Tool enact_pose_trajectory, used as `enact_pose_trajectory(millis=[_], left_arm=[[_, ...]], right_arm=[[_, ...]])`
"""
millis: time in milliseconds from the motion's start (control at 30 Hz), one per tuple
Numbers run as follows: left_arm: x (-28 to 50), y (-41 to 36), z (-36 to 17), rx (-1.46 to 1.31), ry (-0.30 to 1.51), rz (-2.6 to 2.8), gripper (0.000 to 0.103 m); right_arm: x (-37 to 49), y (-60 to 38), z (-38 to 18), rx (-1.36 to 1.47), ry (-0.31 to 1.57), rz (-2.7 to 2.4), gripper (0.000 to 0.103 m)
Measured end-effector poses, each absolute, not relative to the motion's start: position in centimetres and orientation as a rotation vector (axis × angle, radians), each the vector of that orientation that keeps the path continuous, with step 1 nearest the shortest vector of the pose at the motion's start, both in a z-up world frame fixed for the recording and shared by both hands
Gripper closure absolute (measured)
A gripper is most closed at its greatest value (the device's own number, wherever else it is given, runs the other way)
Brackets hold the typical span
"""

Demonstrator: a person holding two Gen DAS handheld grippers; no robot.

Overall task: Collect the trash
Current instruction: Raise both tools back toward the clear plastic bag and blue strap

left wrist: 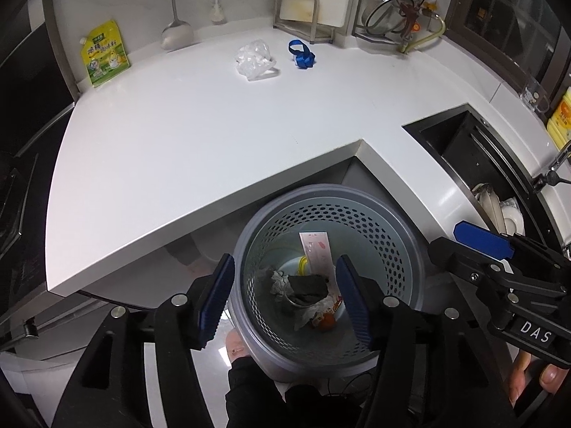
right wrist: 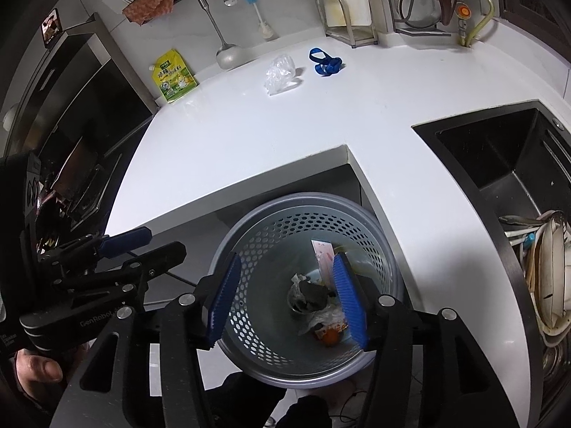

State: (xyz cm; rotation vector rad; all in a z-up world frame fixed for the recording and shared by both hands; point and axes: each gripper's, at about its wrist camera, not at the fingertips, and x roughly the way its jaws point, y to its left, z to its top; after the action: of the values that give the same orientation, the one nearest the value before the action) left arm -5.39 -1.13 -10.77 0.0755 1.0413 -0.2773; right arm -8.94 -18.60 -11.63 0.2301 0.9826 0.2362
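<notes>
Both grippers, left gripper (left wrist: 285, 299) and right gripper (right wrist: 285, 297), hang apart and empty over the bin (left wrist: 410, 242) at lower centre, while the crumpled plastic (left wrist: 254, 59) and blue strap (left wrist: 301, 55) wait on the bench (left wrist: 214, 135) at upper centre.

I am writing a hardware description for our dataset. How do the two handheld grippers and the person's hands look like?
Both the left gripper and right gripper are matte black with silver bolts and ribbed blue finger pads. White lettering reads "DAS" on the right one and "GenRobot" on the left. The hand holding the left gripper is bare.
</notes>
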Motion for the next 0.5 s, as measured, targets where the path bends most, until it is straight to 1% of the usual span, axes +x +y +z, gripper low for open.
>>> enact_pose_trajectory(millis=[100, 267, 333, 367, 500], left_arm=[[-5.2, -0.9, -10.3, 0.070, 1.028, -0.268, 0.038], [-4.7, -0.8, -9.4, 0.064, 1.001, -0.247, 0.033], [-4.6, -0.7, -9.0, 0.061, 0.987, -0.237, 0.029], [-4.5, -0.6, -8.8, 0.060, 0.977, -0.231, 0.026], [-3.7, 0.1, -7.6, 0.058, 0.937, -0.198, 0.023]], right_arm=[[-8.9, -18.8, -11.4, 0.220, 0.974, 0.232, 0.045], [-8.7, -19.1, -10.7, 0.185, 0.949, 0.215, 0.042], [-8.6, -19.3, -10.2, 0.177, 0.928, 0.203, 0.036], [-8.4, -19.4, -10.1, 0.174, 0.920, 0.199, 0.036], [-7.3, -19.7, -9.3, 0.153, 0.889, 0.178, 0.033]])
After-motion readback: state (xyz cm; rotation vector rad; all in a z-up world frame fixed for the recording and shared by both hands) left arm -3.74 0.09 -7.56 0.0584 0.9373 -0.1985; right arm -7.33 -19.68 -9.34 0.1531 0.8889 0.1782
